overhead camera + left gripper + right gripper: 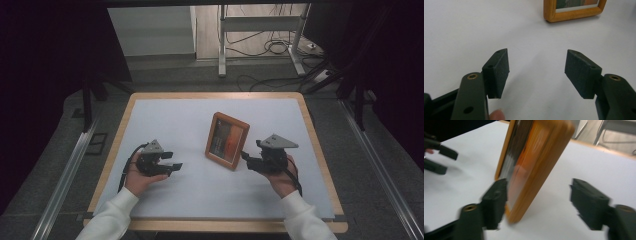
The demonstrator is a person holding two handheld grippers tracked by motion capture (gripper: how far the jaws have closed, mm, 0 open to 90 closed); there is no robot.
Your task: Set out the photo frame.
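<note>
A wooden picture frame (227, 140) sits near the middle of the white-covered table (165, 115), holding a picture with dark and orange areas; any writing on it is too blurred and small to read. In the right gripper view the frame (531, 165) is tilted, its lower corner close to the table surface, and the picture is smeared by motion.

The right claw (247, 160) is at the frame's near right edge, its jaws spread apart. In its own view (539, 202), one jaw lies against or just beside the frame's front near the lower corner, while the other stands well clear on the far side; it does not clamp the frame.

The left claw (172, 161) hovers to the left of the frame, apart from it, jaws wide and holding nothing. In its own view (536, 70) bare white table lies between the pads, the frame's lower corner (574, 11) shows beyond, and a fingertip (496, 115) shows at the bottom edge.

Both forearms wear white sleeves (112, 215).
</note>
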